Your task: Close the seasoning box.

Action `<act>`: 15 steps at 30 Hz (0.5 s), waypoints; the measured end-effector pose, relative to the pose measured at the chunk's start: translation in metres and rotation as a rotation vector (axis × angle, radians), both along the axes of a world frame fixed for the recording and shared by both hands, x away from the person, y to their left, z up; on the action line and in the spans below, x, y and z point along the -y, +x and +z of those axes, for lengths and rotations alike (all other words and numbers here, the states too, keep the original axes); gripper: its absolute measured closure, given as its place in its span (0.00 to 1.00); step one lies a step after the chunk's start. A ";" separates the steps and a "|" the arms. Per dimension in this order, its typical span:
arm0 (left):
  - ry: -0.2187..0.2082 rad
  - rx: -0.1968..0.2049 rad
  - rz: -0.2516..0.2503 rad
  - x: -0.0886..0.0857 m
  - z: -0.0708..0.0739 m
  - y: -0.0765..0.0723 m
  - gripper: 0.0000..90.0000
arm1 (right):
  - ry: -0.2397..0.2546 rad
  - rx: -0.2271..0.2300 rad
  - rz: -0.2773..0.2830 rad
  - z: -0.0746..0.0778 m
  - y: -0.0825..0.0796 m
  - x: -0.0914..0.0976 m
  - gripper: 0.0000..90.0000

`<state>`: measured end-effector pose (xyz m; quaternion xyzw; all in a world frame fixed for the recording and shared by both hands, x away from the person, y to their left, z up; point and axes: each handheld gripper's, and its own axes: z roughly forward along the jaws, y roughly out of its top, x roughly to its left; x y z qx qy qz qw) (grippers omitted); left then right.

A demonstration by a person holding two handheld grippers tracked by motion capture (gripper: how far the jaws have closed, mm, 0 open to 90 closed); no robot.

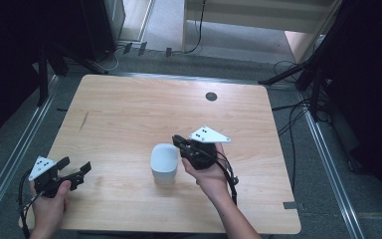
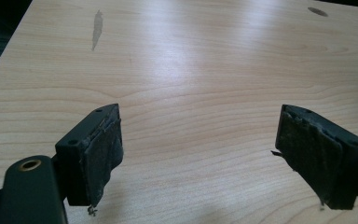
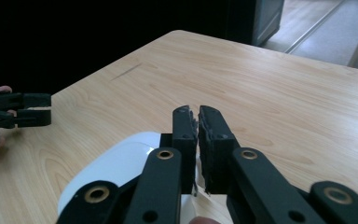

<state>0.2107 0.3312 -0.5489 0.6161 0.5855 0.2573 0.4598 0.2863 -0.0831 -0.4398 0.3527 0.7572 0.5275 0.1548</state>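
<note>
A white cup [image 1: 163, 163] is seen standing near the middle of the table [image 1: 129, 109], toward the near edge. The right gripper [image 1: 179, 143] is held just beside the cup's right rim, its jaws pressed nearly together with a thin white sliver pinched at their base. The left gripper [image 1: 77, 169] is held wide apart and empty over the near left corner. Bare wood is left open across the far half.

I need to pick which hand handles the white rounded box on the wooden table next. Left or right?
Right, probably. The right gripper hovers at the white rounded box, jaws closed with nothing between them, so it must open first. The left gripper is open but sits apart near the wooden table's left edge.
</note>
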 end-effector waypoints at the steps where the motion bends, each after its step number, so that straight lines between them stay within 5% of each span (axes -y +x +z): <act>1: -0.001 -0.003 -0.001 -0.001 0.000 0.000 0.16 | 0.002 -0.002 -0.012 -0.001 -0.001 0.004 0.93; 4: -0.010 -0.005 0.002 -0.002 0.000 0.000 0.16 | 0.005 0.006 -0.049 -0.005 -0.003 0.019 0.76; 9: -0.002 -0.007 0.001 -0.001 0.000 0.000 0.16 | 0.007 0.003 -0.127 -0.012 -0.005 0.049 0.26; 11: -0.009 -0.011 0.000 -0.002 0.000 0.000 0.16 | -0.003 0.008 -0.184 -0.017 -0.006 0.061 0.17; 15: -0.041 -0.012 0.012 -0.005 0.000 0.000 0.16 | -0.022 -0.017 -0.248 -0.029 -0.008 0.088 0.15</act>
